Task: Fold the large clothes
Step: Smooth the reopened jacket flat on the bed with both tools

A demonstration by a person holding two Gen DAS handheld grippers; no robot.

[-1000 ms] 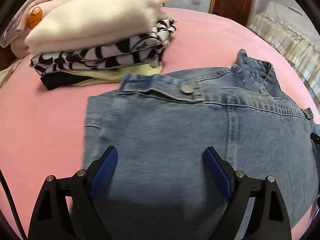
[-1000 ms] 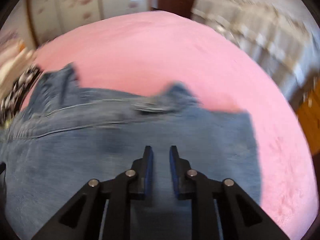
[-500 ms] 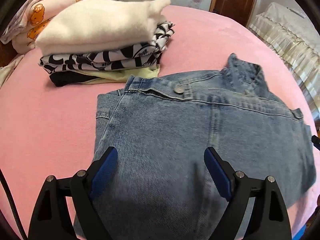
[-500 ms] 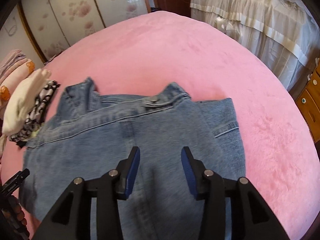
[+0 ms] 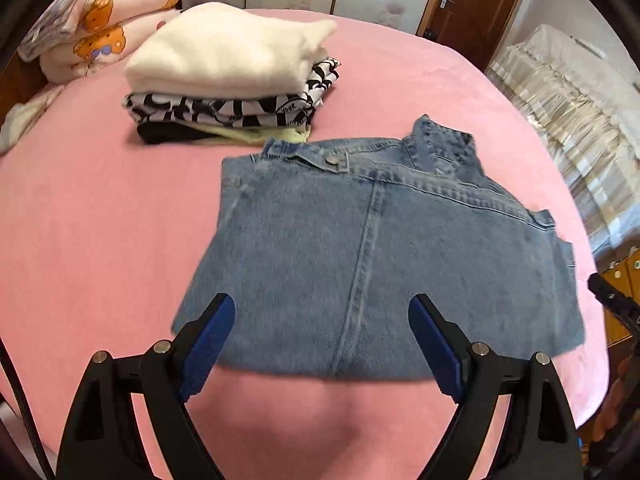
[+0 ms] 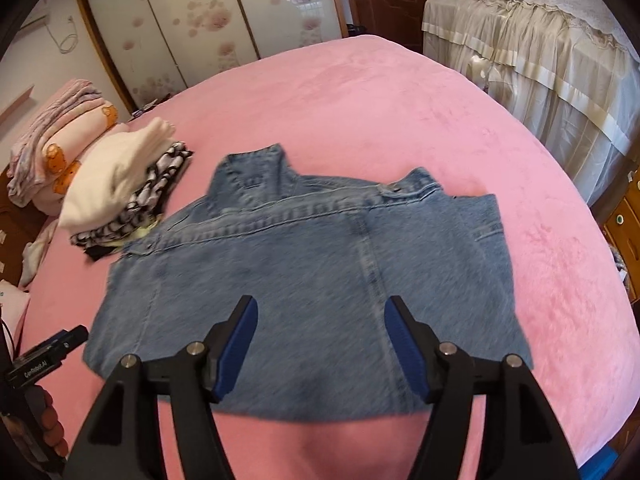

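A blue denim jacket (image 5: 380,248) lies folded flat on the pink bed, collar at the far side; the right wrist view shows the same denim jacket (image 6: 312,280). My left gripper (image 5: 322,344) hovers open above the garment's near edge with nothing between its blue pads. My right gripper (image 6: 320,346) also hangs above the near edge; its jaws are opening and hold nothing. Neither gripper touches the cloth. The other hand's tool shows at each view's edge.
A stack of folded clothes (image 5: 228,80), white on top and black-and-white below, sits just beyond the jacket's far left corner. Rolled bedding (image 5: 92,28) lies further left. The pink bed (image 6: 360,112) stretches beyond; a draped piece of furniture (image 6: 540,40) and wardrobe doors stand behind.
Both grippers rose and pulled back from the jacket, so its whole near edge now shows. The right gripper's jaws went from nearly shut to wide apart.
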